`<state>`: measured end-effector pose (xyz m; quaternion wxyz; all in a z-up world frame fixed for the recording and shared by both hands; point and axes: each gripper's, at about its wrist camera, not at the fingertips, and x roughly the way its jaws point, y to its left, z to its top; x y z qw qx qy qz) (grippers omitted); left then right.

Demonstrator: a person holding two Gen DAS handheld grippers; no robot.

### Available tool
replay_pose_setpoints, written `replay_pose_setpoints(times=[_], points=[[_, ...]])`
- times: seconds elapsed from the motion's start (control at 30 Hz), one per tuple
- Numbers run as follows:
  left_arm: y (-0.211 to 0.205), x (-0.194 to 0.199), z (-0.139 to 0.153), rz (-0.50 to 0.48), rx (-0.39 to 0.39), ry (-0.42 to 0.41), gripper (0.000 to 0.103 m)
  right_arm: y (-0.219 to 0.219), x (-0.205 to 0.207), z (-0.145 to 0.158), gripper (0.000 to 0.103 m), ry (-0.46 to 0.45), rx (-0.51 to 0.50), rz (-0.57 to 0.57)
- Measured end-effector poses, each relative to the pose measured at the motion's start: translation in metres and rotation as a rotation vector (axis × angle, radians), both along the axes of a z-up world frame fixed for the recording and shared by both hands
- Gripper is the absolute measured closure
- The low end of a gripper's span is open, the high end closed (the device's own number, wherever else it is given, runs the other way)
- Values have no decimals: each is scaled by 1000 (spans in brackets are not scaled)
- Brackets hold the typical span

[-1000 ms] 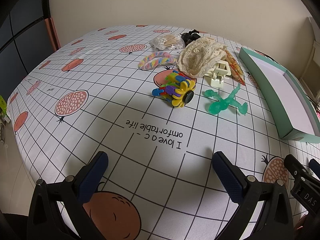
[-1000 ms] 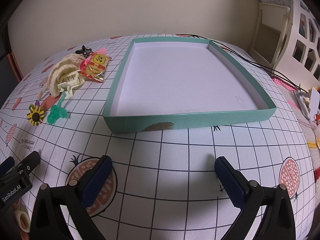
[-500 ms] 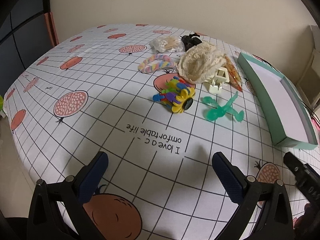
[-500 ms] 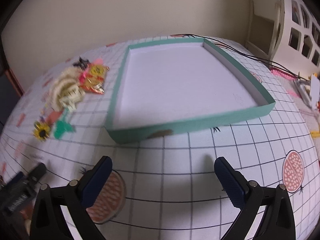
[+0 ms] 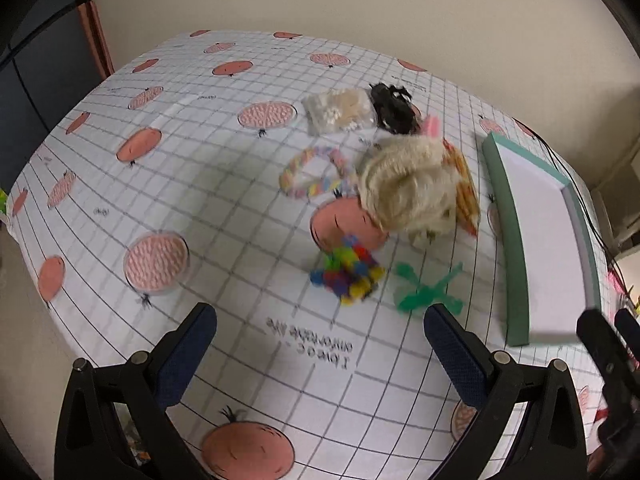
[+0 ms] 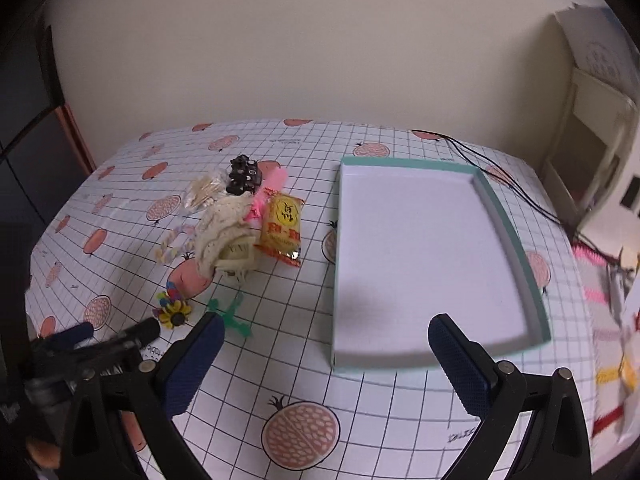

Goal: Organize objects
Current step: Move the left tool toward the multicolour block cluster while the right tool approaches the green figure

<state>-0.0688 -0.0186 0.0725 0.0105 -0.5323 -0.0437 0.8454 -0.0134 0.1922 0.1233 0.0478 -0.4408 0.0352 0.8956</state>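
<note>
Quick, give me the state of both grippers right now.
Left gripper: open, fingers wide apart, holding nothing, above the tablecloth.
Right gripper: open, holding nothing, near the teal tray.

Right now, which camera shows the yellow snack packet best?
The right wrist view: the packet lies face-up there, front print in plain sight. In the left wrist view it is only an edge-on blurred strip, mostly hidden behind the cream lace.

Left wrist view high over the grid-patterned tablecloth (image 5: 224,184), facing the clutter, right wrist view facing the shallow teal cardboard tray (image 6: 516,240), both sharing these.
</note>
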Motion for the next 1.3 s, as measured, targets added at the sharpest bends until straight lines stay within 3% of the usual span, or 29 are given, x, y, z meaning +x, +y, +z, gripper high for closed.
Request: replay_pose_setpoints(times=[0.2, 0.53, 0.73, 0.87, 1.3], points=[[-6, -30, 9, -1, -5, -62, 0, -3, -26, 6, 0, -78, 2, 46], [-7, -68, -10, 35, 51, -200, 0, -20, -74, -20, 4, -181, -29, 116], [-8, -77, -21, 36, 46, -184, 0, -24, -87, -42, 5, -210, -55, 139], [-10, -75, -37, 32, 68, -234, 0, -29, -86, -61, 8, -254, -47, 145], [-3, -69, -41, 23, 69, -247, 0, -62, -78, -92, 8, -318, -20, 220]])
